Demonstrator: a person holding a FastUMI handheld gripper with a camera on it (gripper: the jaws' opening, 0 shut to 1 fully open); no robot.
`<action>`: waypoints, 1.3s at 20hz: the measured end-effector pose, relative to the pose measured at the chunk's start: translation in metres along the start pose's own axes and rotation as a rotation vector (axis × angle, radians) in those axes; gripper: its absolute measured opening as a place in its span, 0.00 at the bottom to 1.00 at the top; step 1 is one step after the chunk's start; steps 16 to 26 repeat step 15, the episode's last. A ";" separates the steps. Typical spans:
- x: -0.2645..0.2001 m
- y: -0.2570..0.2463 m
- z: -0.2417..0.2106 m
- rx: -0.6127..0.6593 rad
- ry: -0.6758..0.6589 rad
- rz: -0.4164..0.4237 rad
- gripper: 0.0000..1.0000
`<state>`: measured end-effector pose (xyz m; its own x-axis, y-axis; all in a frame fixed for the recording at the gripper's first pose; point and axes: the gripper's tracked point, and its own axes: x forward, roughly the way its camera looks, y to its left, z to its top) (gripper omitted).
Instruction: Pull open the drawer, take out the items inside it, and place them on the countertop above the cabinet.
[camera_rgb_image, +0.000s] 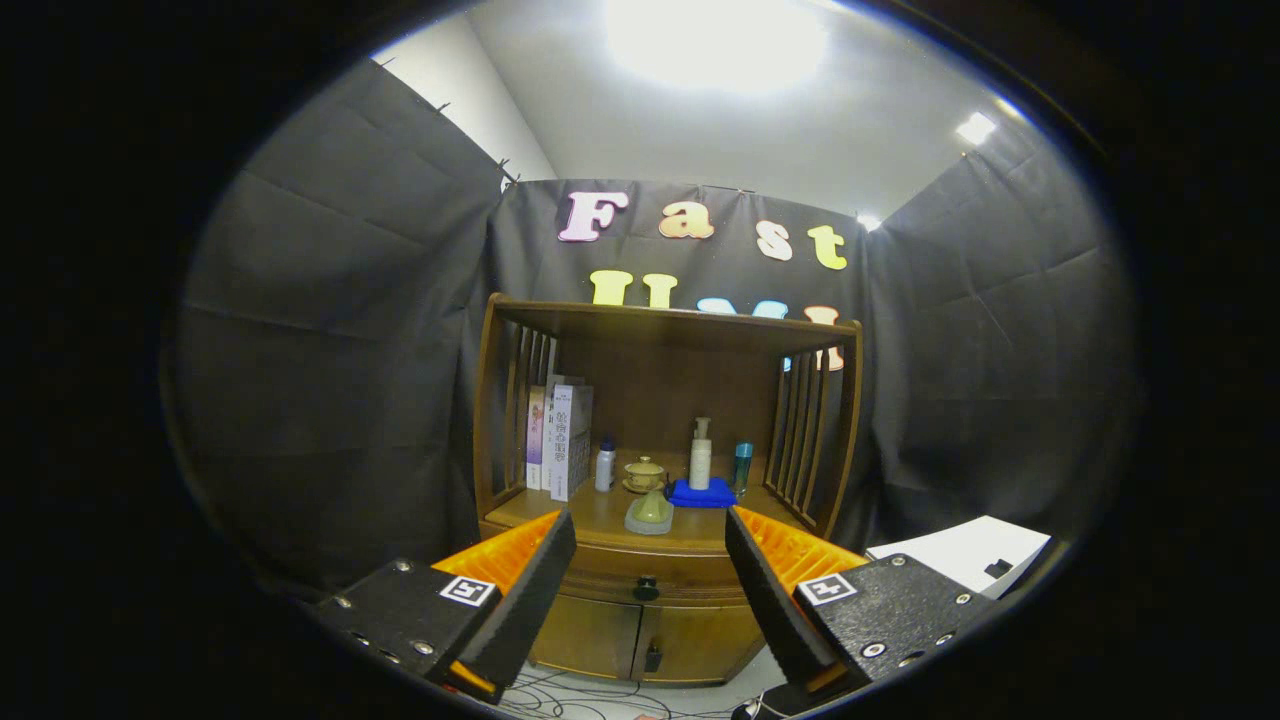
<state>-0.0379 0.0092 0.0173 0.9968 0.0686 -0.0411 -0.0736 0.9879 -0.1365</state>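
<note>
A wooden cabinet (660, 610) stands against the booth's back wall, some way ahead of my fingers. Its drawer (640, 580) sits closed under the countertop (600, 515), with a small dark knob (647, 587) at its middle. My gripper (650, 530) is open, and the knob shows in the wide gap between the two black fingers (535, 585), well beyond them. Nothing is held. The drawer's inside is hidden.
On the countertop stand books (560, 440), a small white bottle (605, 465), a lidded yellow cup (644, 473), a pump bottle (701, 455) on a blue pad (700, 493), a teal bottle (742, 467) and a greenish object (650, 512). Two lower doors (650, 640), cables on the floor, a white surface (965, 550) at right.
</note>
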 end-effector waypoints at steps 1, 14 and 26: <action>0.002 -0.003 0.001 0.000 0.000 -0.006 0.94; -0.001 0.023 -0.003 0.040 0.001 0.055 0.94; -0.001 0.022 -0.002 0.042 -0.001 0.054 0.94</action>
